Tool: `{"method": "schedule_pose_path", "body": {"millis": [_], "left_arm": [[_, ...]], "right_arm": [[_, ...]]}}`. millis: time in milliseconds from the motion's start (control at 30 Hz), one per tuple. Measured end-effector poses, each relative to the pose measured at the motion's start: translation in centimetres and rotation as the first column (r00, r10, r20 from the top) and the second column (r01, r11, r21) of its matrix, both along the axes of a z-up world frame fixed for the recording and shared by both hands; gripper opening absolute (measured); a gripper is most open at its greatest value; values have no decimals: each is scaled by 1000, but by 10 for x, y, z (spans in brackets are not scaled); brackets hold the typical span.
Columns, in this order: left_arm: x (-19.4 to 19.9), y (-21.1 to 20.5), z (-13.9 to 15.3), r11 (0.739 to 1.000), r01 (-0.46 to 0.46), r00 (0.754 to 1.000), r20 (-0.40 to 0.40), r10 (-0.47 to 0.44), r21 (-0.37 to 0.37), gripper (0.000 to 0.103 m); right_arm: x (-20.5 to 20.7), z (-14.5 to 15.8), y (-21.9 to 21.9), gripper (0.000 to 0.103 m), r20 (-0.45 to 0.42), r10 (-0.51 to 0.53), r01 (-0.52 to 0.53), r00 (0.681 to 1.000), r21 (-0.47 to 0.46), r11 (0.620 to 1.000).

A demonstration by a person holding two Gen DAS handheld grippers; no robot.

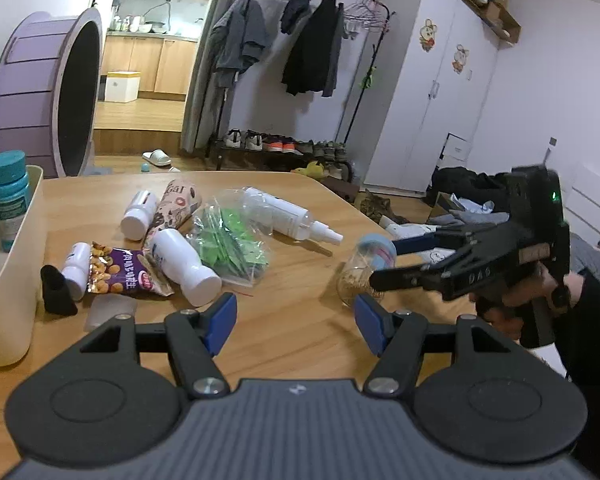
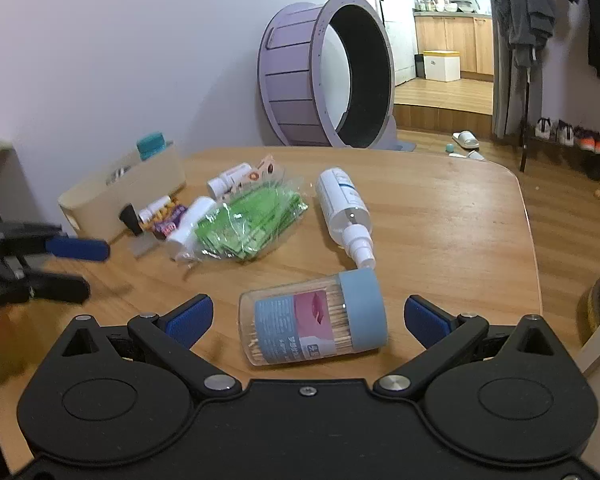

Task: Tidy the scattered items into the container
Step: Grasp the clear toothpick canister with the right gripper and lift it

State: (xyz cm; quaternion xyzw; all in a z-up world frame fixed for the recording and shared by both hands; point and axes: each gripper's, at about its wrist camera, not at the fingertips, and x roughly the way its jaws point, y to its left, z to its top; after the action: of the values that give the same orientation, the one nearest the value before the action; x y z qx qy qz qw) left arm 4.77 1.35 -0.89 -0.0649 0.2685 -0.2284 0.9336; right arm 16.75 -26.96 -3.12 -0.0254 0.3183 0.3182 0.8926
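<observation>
A toothpick jar (image 2: 313,316) with a blue lid lies on its side on the wooden table (image 2: 439,224), between the open jaws of my right gripper (image 2: 307,320); it also shows in the left wrist view (image 1: 365,270). My left gripper (image 1: 296,322) is open and empty over the table. Scattered items lie beyond: a spray bottle (image 2: 341,208), a clear bag of green packets (image 2: 248,220), white bottles (image 1: 184,266), a purple snack packet (image 1: 122,276), a patterned tube (image 1: 176,206). The cream container (image 1: 12,280) stands at the left, holding a teal-capped bottle (image 1: 8,196).
A small black cap (image 1: 56,290) and a frosted plastic piece (image 1: 108,310) lie by the container. A purple cat wheel (image 2: 327,72) stands on the floor behind the table. A clothes rack (image 1: 300,52) and shoes stand further back.
</observation>
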Motion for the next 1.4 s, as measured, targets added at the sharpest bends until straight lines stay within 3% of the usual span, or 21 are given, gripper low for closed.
{"method": "schedule_pose_path", "body": {"millis": [200,300,533,733,867,1000,1233,1400], "left_arm": [[-1,2,1,1000,-15,1000,3,16,-6,64],[-1,4,1,1000,-28,1000,0,28,-8,64],[-2,10,5,998,-54,998,8,54,-20,64],[0,11,5,997,-68,998,4,68,-26,64],[0,11,6,998,-60,998,2,60,-26,64],[2,9,7,999,-46,999,-6,46,-22,64],[17,-10,15,999,27,998,-57,-25,41,64],[42,-36,17,990,100,985,-148,-85,102,64]], "right_arm": [[0,-9,9,102,19,-7,8,1000,-50,999],[1,-7,9,83,28,3,-2,1000,-37,999],[-9,-2,21,80,105,39,-32,994,-63,998],[-18,2,37,80,94,140,-138,986,-33,990],[-27,-4,52,80,102,202,-195,974,-76,978],[-32,5,50,98,108,200,-191,974,-87,978],[-27,26,8,98,98,147,-148,984,-1,989],[-19,28,-17,99,23,125,-125,992,-5,992]]}}
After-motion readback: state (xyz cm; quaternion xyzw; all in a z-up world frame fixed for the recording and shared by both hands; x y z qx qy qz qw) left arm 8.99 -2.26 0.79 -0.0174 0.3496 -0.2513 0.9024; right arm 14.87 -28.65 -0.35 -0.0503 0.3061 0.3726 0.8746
